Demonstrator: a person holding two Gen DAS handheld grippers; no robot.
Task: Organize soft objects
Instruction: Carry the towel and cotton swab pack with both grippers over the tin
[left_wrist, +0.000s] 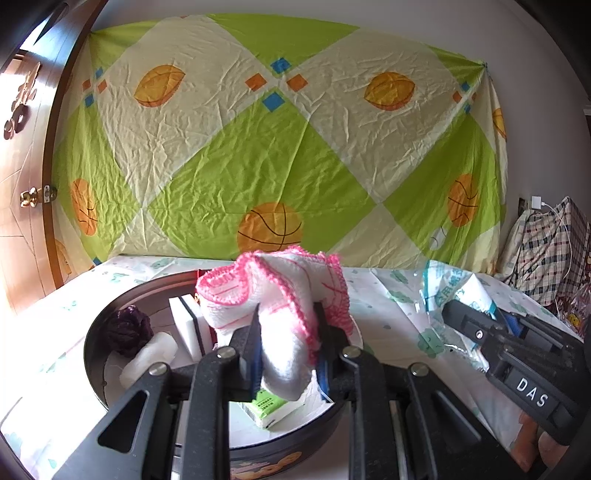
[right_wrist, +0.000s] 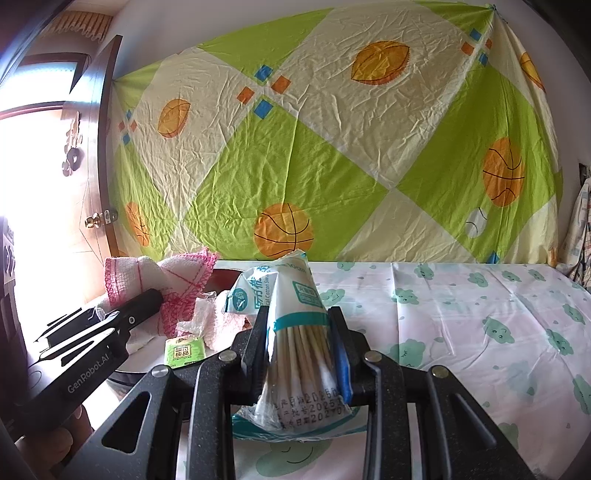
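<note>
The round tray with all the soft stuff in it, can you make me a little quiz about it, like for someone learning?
1. True or false: the left gripper is shut on the pink-edged white cloth.
2. What is the right gripper holding? A) a sponge B) a bag of cotton swabs C) a purple ball
3. Name the small green-and-white thing lying in the round tray below the cloth.

Key
1. True: its fingers pinch the cloth above the tray.
2. B: the bag is clamped between its fingers, over the table cover.
3. The tissue pack.
</note>
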